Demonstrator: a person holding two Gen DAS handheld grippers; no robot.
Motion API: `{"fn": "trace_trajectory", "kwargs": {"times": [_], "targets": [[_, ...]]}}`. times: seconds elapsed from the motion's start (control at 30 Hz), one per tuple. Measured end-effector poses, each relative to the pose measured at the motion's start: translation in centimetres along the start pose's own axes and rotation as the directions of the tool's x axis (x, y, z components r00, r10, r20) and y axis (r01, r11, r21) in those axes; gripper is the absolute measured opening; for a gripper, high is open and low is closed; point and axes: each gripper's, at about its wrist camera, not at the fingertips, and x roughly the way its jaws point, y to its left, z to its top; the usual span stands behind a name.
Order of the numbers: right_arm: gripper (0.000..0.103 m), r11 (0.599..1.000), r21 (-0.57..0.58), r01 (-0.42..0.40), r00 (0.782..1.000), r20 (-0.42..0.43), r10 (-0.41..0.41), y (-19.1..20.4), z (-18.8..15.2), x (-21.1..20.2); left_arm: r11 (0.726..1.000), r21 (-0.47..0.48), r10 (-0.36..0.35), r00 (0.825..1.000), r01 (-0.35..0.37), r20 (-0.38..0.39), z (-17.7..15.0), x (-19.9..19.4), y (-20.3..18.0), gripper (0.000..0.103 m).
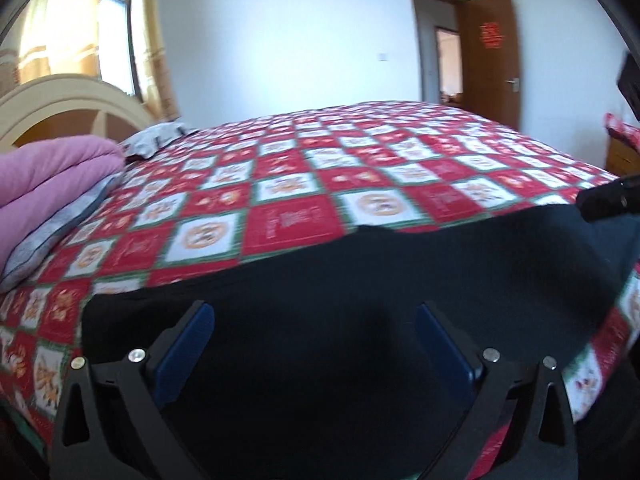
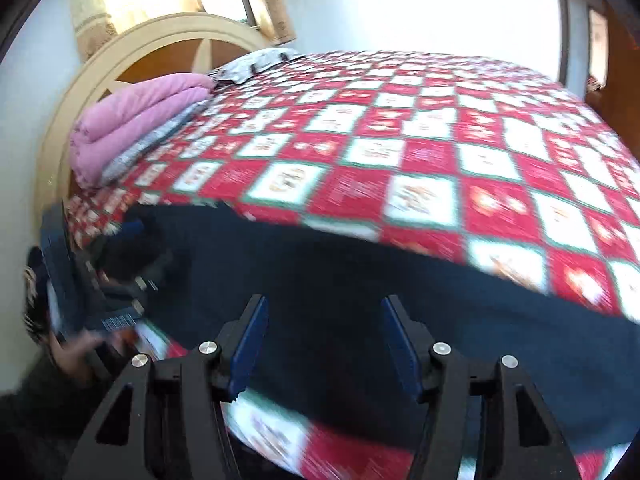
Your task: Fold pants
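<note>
- The pants [image 1: 340, 280], a dark, flat spread of cloth, lie along the near edge of the bed, on the red-and-white checked bedspread [image 1: 304, 184].
- The left gripper [image 1: 314, 344] hovers over the pants with its two blue-padded fingers [image 1: 188, 344] spread wide and nothing between them.
- The right gripper [image 2: 324, 344] is likewise released, its fingers apart above the dark cloth, gripping nothing.
- In the right wrist view the left gripper [image 2: 132, 248] shows at the far left end of the pants [image 2: 360, 280], with a hand [image 2: 76, 352] behind it; both are blurred.
- In the left wrist view a dark tip of the right gripper [image 1: 608, 198] juts in at the right edge, over the far corner of the pants.
- At the head of the bed: one folded pink quilt [image 1: 52, 176] on one grey folded layer [image 1: 52, 236], one patterned pillow [image 1: 156, 138] behind, one arched cream headboard [image 1: 64, 100].
- One window with curtains [image 1: 116, 36] and one open brown door [image 1: 492, 56] stand in the white wall; nothing lies between the grippers and the pants.
</note>
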Motion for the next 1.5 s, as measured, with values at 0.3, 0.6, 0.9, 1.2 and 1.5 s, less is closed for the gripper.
{"fn": "trace_trajectory", "kwargs": {"times": [0.3, 0.6, 0.9, 1.2, 1.5], "targets": [[0.055, 0.969, 0.153, -0.196, 0.969, -0.121, 0.215, 4.6, 7.8, 9.9, 0.982, -0.191, -0.017, 0.996, 0.001, -0.085, -1.1, 2.4, 3.4, 0.103], [0.043, 0.946, 0.271, -0.178, 0.932, -0.262, 0.251, 4.8, 9.7, 15.8, 0.985, -0.173, -0.004, 0.997, -0.01, -0.083, -1.6, 2.8, 3.2, 0.103], [0.025, 0.947, 0.272, -0.169, 0.923, -0.293, 0.249, 5.2, 9.6, 17.2, 0.988, -0.153, 0.011, 0.998, -0.021, -0.066, -1.9, 2.9, 2.9, 0.103], [0.004, 0.94, 0.265, -0.214, 0.923, -0.26, 0.283, 5.4, 9.6, 16.6, 0.987, -0.16, 0.024, 0.999, -0.03, -0.041, -2.2, 2.9, 2.8, 0.103], [0.03, 0.938, 0.297, -0.177, 0.916, -0.298, 0.267, 4.5, 9.8, 17.3, 0.987, -0.158, 0.03, 0.999, -0.033, -0.025, -2.4, 2.9, 2.8, 0.103]]}}
